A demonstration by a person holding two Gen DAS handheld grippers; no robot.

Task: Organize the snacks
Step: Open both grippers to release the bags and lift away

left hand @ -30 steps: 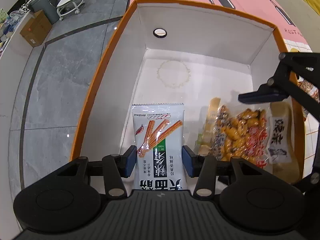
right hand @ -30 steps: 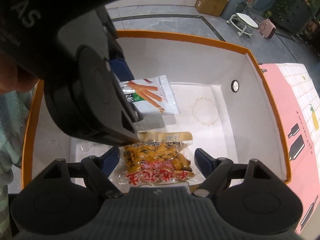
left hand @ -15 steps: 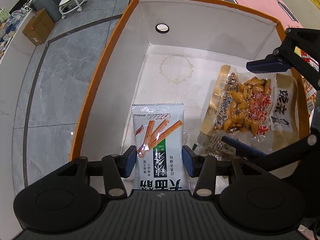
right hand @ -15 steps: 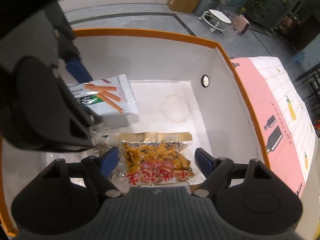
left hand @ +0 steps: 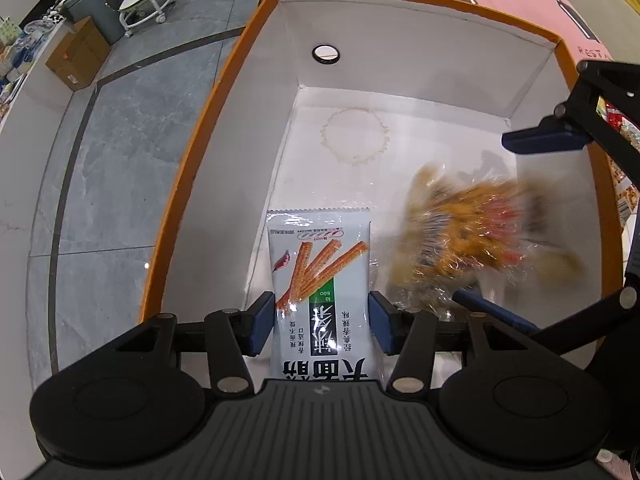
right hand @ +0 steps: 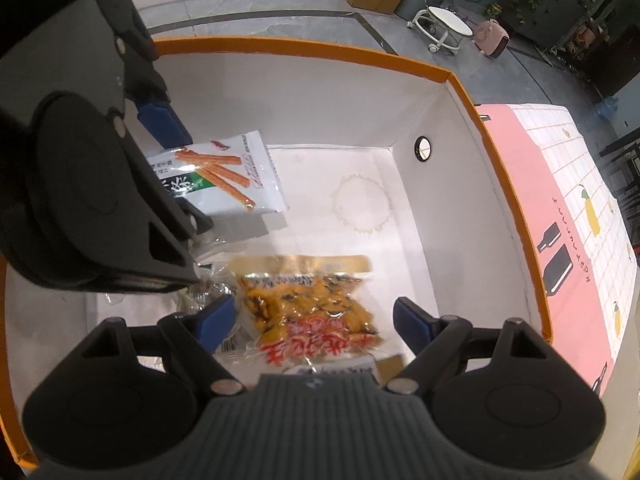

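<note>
A: Inside the white box point(left hand: 420, 92) with the orange rim, what lies where?

B: White stick-snack packet point(left hand: 320, 280) sits between the blue pads of the left gripper point(left hand: 322, 322), which is closed on the packet's two long edges, far end pointing at the back wall. Just to its right, a clear bag of yellow snacks point(right hand: 312, 312), blurred in the left wrist view.

A: And the right gripper?

B: Right gripper point(right hand: 316, 320) has its fingers spread wide; the yellow bag lies between them, touching the left pad, apart from the right one. Cannot tell whether the bag rests on the floor of the box.

A: Surface and room?

B: Box floor shows a faint ring stain point(left hand: 356, 136); a round hole point(left hand: 326, 53) in one wall. Box stands on a pink tablecloth point(right hand: 560, 208) with bottle prints. Beyond: grey tiled floor point(left hand: 112, 152), a cardboard box point(left hand: 76, 54), a white wheeled stool point(left hand: 146, 4).

A: Poses?

B: Both grippers reach down into the box side by side, left one beside the left wall.
</note>
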